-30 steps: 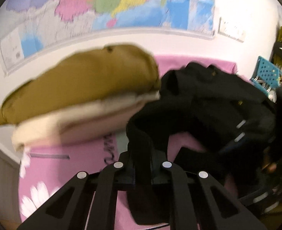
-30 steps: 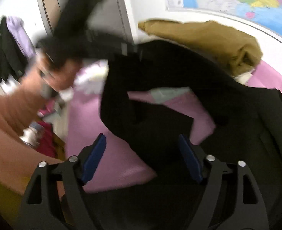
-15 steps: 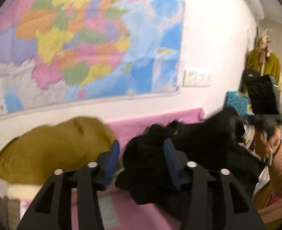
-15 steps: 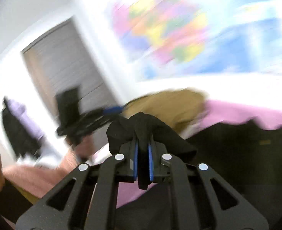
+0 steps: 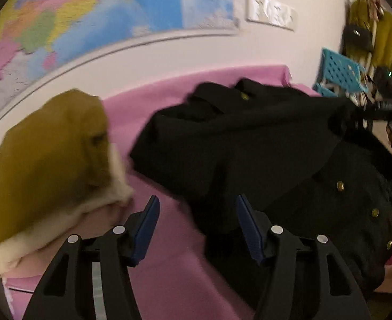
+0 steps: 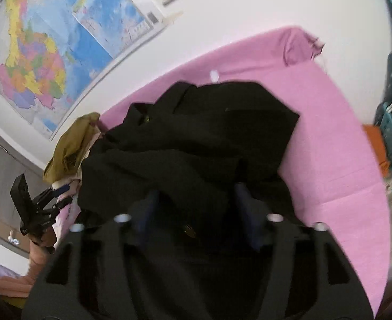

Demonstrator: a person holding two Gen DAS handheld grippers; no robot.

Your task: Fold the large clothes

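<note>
Black coat (image 5: 262, 144) lies in a loose heap on the pink sheet (image 5: 153, 266), brass buttons showing along its right side. Its left edge sits near the stack (image 5: 43, 165) of folded clothes, mustard on top, cream below.

Left tool (image 5: 197, 226): jaws apart and opening, nothing clamped; coat hem just ahead of the pads. Right tool (image 6: 197, 213): jaws apart and opening, dark cloth bunched under and between them, pads not pressing on it as far as the blurred view shows.

Risks, as judged from here:
- Heap is layered and creased. A grab at the nearest fold may take several layers at once, so the fold comes out lumpy or lopsided.
- Black on black hides sleeve and hem lines; either tool could pick the wrong edge.
- Cloth between the right tool's jaws may snag on a pad and drag the coat when the tool moves off.
- A wide sweep leftward could knock the stack over.
- Coat lies near the sheet's front edge; a pull could slide it off.
</note>
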